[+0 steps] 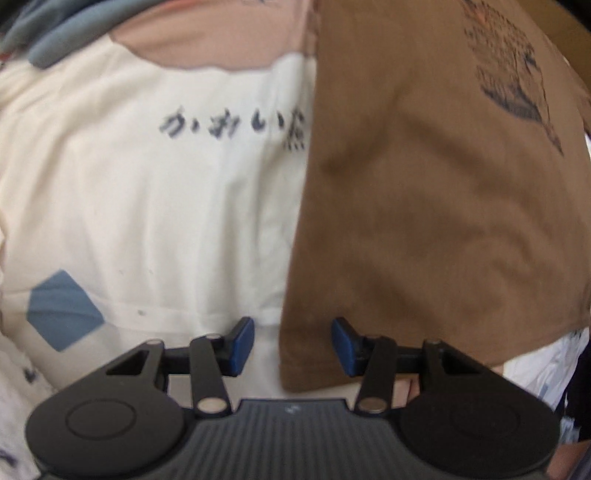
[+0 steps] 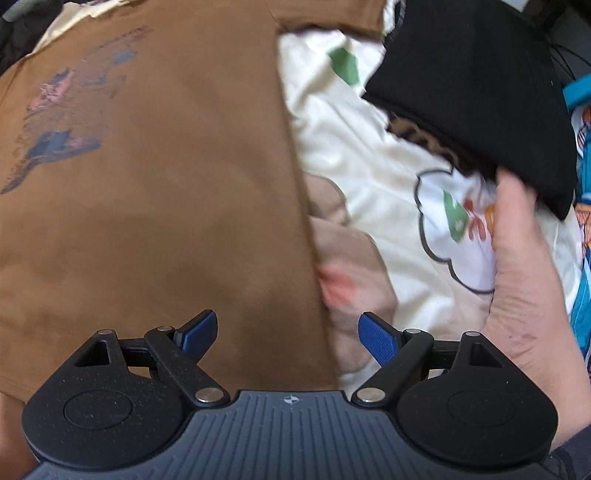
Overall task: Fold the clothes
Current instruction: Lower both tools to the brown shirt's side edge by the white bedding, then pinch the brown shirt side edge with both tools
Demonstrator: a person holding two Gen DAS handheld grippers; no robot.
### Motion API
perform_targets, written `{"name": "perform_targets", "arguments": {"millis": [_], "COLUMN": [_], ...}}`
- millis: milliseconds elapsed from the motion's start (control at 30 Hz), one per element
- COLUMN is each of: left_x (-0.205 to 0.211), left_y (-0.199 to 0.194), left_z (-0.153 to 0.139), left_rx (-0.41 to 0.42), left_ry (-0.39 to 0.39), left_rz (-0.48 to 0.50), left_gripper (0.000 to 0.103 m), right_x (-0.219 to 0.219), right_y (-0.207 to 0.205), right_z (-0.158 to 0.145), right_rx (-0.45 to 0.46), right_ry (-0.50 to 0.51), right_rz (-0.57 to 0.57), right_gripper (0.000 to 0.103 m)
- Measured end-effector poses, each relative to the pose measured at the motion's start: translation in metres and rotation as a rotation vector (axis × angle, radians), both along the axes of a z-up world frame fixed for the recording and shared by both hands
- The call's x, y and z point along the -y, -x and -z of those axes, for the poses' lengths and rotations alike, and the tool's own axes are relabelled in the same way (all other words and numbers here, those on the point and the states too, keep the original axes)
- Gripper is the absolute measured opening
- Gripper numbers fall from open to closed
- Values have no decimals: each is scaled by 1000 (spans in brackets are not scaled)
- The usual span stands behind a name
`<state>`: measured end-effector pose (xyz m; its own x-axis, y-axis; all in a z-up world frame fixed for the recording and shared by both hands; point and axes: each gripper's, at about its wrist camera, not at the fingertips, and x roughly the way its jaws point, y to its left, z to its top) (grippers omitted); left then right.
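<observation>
Blue pads of the left hand-held gripper [image 1: 293, 345] sit closest to the lens, set apart with a clear gap between them. They straddle the left edge of a brown T-shirt [image 1: 424, 206] near its lower left corner: one pad is over the cream bedding [image 1: 147, 206], the other over the brown cloth. Neither pad can be seen pressing the fabric, so this gripper reads as released. No earlier view is there to compare.

In the right wrist view, the right hand-held gripper [image 2: 288, 338] has its pads spread wide, also released. They straddle the shirt's right edge near its lower right corner, with the left pad over brown cloth and the right pad over the bedding. A person's hand [image 2: 524, 280] shows along the right side of that gripper.

The brown T-shirt lies spread flat on the bedding, its dark printed picture [image 2: 62, 122] facing up toward the far end. The cream bedding carries dark lettering [image 1: 232, 125] just left of the shirt, a blue patch [image 1: 62, 310] toward the near left, and a cloud-shaped print [image 2: 458, 225] to the right. A black garment [image 2: 476, 88] lies at the far right on the bedding, well apart from the shirt, with a leopard-patterned piece [image 2: 417, 140] peeking from under it. Grey-blue cloth [image 1: 48, 33] lies bunched at the far left.
</observation>
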<state>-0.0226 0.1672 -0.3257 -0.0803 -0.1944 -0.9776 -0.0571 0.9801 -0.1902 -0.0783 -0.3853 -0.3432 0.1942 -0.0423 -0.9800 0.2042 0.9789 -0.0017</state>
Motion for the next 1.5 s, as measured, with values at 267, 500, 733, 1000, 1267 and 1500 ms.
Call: {"name": "perform_targets", "arguments": {"millis": [267, 500, 733, 1000, 1267, 1500], "left_x": [-8, -9, -8, -12, -20, -6], "left_y": [7, 14, 13, 25, 39, 51], "left_z": [-1, -4, -13, -34, -32, -9], "left_rx": [-51, -51, -48, -49, -65, -75], "left_ry": [16, 27, 34, 54, 43, -28], "left_rz": [-18, -21, -8, -10, -1, 38], "left_gripper": [18, 8, 5, 4, 4, 5], "right_x": [5, 9, 31, 32, 24, 14], "right_y": [18, 26, 23, 16, 10, 6], "right_z": [13, 24, 27, 18, 16, 25], "right_rx": [-13, -50, -86, -177, -232, -264], "right_ry": [-13, -76, -125, -127, -70, 2], "right_rz": [-65, -228, -198, -226, -235, -199], "right_gripper": [88, 76, 45, 0, 0, 0]}}
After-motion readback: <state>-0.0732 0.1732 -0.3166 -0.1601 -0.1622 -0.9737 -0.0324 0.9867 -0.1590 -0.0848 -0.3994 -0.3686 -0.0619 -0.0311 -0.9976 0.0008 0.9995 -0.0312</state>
